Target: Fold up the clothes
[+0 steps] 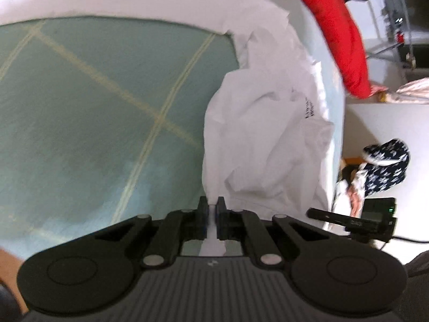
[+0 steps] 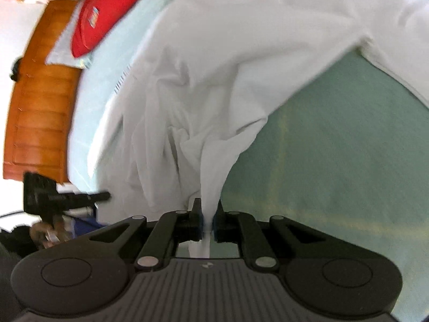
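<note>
A white garment (image 1: pixel 262 134) with small dark print hangs bunched above a pale green bed sheet (image 1: pixel 93 107). My left gripper (image 1: pixel 212 205) is shut on a pinched edge of it, and the cloth rises away from the jaws in folds. In the right wrist view the same white garment (image 2: pixel 228 67) spreads wide, and my right gripper (image 2: pixel 207 212) is shut on another gathered edge. The right gripper's body (image 1: pixel 348 220) shows at the lower right of the left wrist view, and the left gripper's body (image 2: pixel 53 196) at the lower left of the right wrist view.
A red pillow (image 1: pixel 340 26) lies at the bed's far side, also the red pillow (image 2: pixel 102 13) in the right wrist view. An orange wooden door (image 2: pixel 40 102) stands beyond. A dark patterned slipper (image 1: pixel 386 166) and floor clutter lie beside the bed.
</note>
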Demonstrator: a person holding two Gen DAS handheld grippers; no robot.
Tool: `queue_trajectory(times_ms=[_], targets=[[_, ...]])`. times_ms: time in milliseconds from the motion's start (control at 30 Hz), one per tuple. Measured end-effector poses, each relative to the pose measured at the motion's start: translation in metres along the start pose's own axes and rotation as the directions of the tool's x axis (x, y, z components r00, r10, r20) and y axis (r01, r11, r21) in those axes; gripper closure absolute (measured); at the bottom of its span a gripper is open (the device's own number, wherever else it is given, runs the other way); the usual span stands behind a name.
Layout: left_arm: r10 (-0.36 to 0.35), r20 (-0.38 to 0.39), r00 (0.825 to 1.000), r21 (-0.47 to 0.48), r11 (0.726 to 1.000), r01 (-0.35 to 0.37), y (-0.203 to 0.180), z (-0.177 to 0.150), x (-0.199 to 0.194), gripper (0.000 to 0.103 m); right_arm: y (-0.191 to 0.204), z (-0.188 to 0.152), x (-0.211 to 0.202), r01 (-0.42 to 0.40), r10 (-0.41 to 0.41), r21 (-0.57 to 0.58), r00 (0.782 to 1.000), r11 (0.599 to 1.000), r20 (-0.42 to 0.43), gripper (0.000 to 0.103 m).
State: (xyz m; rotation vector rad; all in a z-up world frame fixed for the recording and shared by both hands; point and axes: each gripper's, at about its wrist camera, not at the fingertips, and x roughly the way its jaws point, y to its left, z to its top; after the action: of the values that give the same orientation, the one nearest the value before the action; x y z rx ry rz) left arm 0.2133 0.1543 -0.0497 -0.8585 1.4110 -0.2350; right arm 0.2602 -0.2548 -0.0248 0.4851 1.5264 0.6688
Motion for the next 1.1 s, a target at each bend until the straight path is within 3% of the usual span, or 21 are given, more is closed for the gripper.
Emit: queue_trajectory(times_ms=[167, 367, 533, 633, 767, 867, 967, 1100], targets=[[0.067, -0.061, 0.996, 0.014, 0.998, -0.066, 0.0, -0.006, -0.001, 0.099, -0.011, -0.031, -0.018, 0.101, -0.096, 0.045, 0.989, 0.994, -0.109, 0.094], [0.113, -0.105, 0.988, 0.038, 0.993, -0.109, 0.001, -0.008, -0.007, 0.099, -0.027, -0.052, -0.032, 0.236, -0.219, 0.076, 0.958, 0.969, -0.183, 0.094], [0.167, -0.133, 0.977, 0.075, 0.985, -0.158, 0.002, -0.007, -0.01, 0.099, -0.035, -0.048, -0.031, 0.322, -0.302, 0.065, 0.928, 0.944, -0.218, 0.095], [0.19, -0.159, 0.969, 0.098, 0.979, -0.176, 0.002, -0.01, -0.013, 0.102, -0.037, -0.047, -0.027, 0.336, -0.311, 0.06, 0.916, 0.94, -0.252, 0.095], [0.19, -0.118, 0.975, 0.113, 0.978, -0.176, -0.002, -0.003, -0.018, 0.102, -0.039, -0.048, -0.017, 0.352, -0.322, 0.043, 0.894, 0.935, -0.312, 0.097], [0.179, -0.074, 0.981, 0.116, 0.979, -0.17, -0.006, 0.004, -0.022, 0.101, -0.045, -0.052, -0.009, 0.387, -0.349, 0.051, 0.873, 0.92, -0.34, 0.093], [0.169, -0.029, 0.985, 0.119, 0.979, -0.164, -0.009, 0.011, -0.025, 0.101, -0.041, -0.046, -0.018, 0.394, -0.361, 0.054, 0.882, 0.917, -0.303, 0.085], [0.154, 0.03, 0.988, 0.124, 0.98, -0.156, -0.014, 0.021, -0.031, 0.091, -0.023, -0.02, -0.04, 0.377, -0.365, 0.036, 0.914, 0.926, -0.179, 0.062]])
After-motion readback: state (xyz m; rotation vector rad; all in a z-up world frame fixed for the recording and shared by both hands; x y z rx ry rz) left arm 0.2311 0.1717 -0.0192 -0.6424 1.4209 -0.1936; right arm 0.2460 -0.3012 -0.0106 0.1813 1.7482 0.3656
